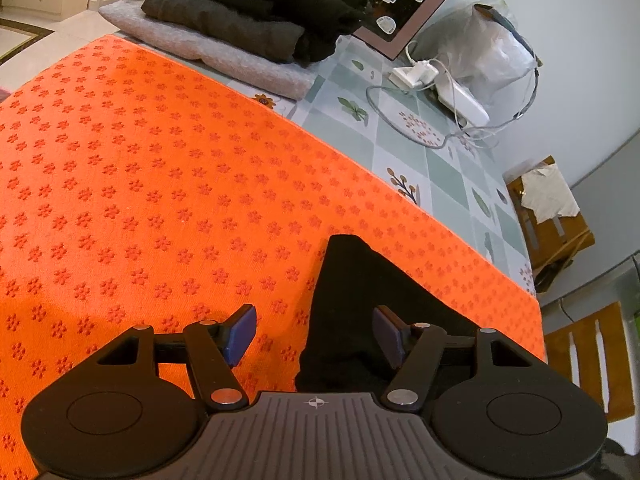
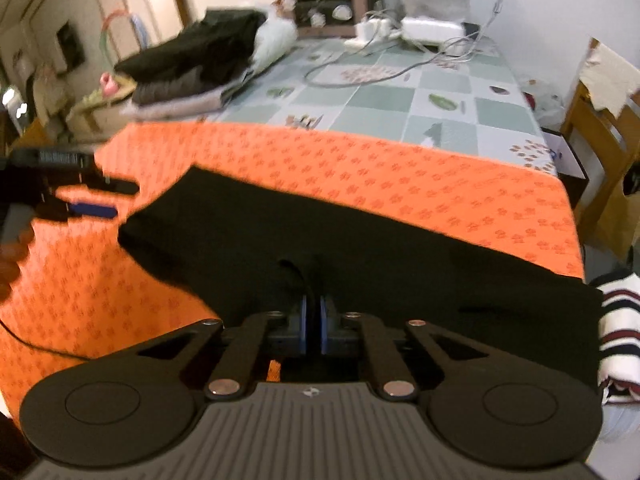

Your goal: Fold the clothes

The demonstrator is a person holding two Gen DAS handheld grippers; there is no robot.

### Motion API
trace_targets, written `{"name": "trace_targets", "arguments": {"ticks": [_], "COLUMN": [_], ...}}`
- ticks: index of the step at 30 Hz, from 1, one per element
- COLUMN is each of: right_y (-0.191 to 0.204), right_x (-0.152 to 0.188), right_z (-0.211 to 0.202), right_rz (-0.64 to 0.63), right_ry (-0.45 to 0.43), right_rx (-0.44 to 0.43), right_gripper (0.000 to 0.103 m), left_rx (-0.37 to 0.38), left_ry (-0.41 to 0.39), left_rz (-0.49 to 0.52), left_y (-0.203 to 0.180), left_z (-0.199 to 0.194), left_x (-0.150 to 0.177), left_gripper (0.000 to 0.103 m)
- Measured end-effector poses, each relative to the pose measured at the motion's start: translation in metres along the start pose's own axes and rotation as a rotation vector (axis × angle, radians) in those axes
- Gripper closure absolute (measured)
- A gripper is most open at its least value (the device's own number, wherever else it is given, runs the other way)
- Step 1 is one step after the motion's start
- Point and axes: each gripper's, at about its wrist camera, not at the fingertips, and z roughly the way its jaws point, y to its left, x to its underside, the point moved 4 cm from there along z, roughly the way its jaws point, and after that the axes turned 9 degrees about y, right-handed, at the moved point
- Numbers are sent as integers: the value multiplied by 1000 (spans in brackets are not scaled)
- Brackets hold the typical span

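Observation:
A black garment (image 2: 320, 236) lies spread on the orange flower-patterned mat (image 2: 440, 184). My right gripper (image 2: 313, 320) is shut on the black garment's near edge, and the cloth bunches up between its blue pads. My left gripper (image 1: 314, 334) is open above the mat (image 1: 160, 180), with one corner of the black garment (image 1: 352, 292) under its right finger. The left gripper also shows at the left in the right wrist view (image 2: 100, 200), open, beside the garment's left corner.
A stack of folded dark clothes (image 1: 248, 12) on a grey pad sits at the table's far side. A framed picture (image 1: 396, 4), a white power strip with cables (image 1: 448, 92) and a plastic bag stand behind. Wooden chairs (image 1: 560, 216) stand at the right. A striped garment (image 2: 620, 332) lies at the right edge.

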Motion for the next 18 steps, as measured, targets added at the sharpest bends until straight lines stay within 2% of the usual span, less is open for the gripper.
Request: {"name": "trace_targets", "arguments": {"ticks": [8,11,18], "right_y": [-42,-66,-129], "right_x": [-8,-6,12], "right_z": [-41,-52,-44], "right_rz": [139,186,322], "right_ry": [-72,-86,-49], "right_rx": [22,79,214], "right_gripper": [95,95,95], "left_rx": [3,3,-22], "left_ry": [14,26,44], "left_rz": [21,21,27], "left_y": [-6,-7,-5], "left_z": [5,7,14], "left_x": [-1,0,3], "left_gripper": [36,36,37]}}
